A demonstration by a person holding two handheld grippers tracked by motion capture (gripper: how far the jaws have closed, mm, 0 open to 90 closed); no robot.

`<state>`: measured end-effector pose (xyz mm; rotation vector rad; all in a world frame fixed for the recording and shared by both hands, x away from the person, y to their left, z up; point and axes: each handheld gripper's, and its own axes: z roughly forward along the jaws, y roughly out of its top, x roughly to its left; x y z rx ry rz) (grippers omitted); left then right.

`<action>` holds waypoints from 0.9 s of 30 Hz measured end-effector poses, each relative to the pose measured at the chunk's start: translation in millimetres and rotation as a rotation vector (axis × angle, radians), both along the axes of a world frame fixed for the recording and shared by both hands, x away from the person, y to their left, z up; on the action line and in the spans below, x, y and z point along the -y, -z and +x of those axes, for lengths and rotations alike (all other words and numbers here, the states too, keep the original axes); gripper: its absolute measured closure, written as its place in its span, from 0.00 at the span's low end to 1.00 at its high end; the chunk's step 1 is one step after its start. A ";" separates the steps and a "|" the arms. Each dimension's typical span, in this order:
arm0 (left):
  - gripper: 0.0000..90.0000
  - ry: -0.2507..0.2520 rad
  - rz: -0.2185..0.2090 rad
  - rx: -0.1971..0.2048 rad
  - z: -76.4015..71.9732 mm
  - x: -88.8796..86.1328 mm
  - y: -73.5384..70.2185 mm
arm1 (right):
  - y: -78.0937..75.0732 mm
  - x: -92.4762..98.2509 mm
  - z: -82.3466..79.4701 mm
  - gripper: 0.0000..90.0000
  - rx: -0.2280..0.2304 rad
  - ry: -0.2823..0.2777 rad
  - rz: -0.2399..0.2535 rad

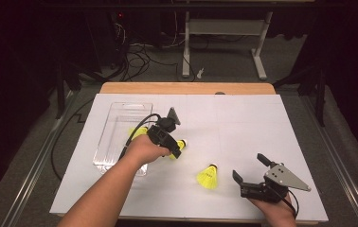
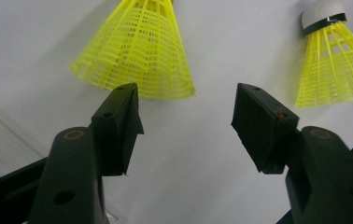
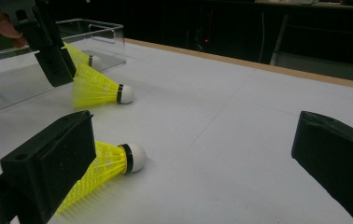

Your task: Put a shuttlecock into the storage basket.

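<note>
Two grippers work over a white worktop [image 1: 243, 127], and three yellow plastic shuttlecocks are in play. Nearest the person, at about 5 o'clock on the sheet, the right gripper [image 1: 249, 168] rests low in the right hand [image 1: 275, 209] with its jaws spread wide and nothing between them; in the right gripper view its own jaws frame bare sheet. Just ahead of it, toward 6 o'clock, the near shuttlecock [image 1: 208, 176] lies on its side, its white cork tip pointing away from the person (the right gripper view shows that same shuttlecock [image 3: 103, 169] partly behind the left-hand jaw, clear of both pads).

Farther in, near the centre and a little to 9 o'clock, the left gripper [image 1: 173, 147] is held in the left hand [image 1: 145, 150] and tilts down over the middle shuttlecock [image 1: 181, 144]. Its jaws stand partly spread, and in the left gripper view the pads sit just short of the skirt of that shuttlecock [image 2: 139, 51], not pressing on it; the near shuttlecock shows at 2 o'clock in that view. From the right gripper view the left gripper [image 3: 53, 56] hangs right over the skirt's wide end.

Farthest, at 10 o'clock, a clear plastic bin [image 1: 116, 124] lies on the sheet with the third shuttlecock [image 1: 138, 132] inside it.
</note>
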<state>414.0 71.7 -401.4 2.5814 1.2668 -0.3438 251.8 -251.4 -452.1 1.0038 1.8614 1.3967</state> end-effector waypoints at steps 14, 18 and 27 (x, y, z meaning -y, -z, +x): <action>0.64 -0.021 -0.004 -0.014 6.2 5.8 10.6 | -0.2 0.7 -0.4 0.00 0.000 -0.001 0.001; 0.68 -0.020 -0.001 -0.013 6.6 6.1 11.8 | -0.3 1.0 -0.6 0.00 0.001 -0.001 0.000; 0.73 -0.024 -0.010 -0.012 6.7 6.3 14.5 | -0.2 1.0 -0.6 0.00 0.001 -0.002 -0.001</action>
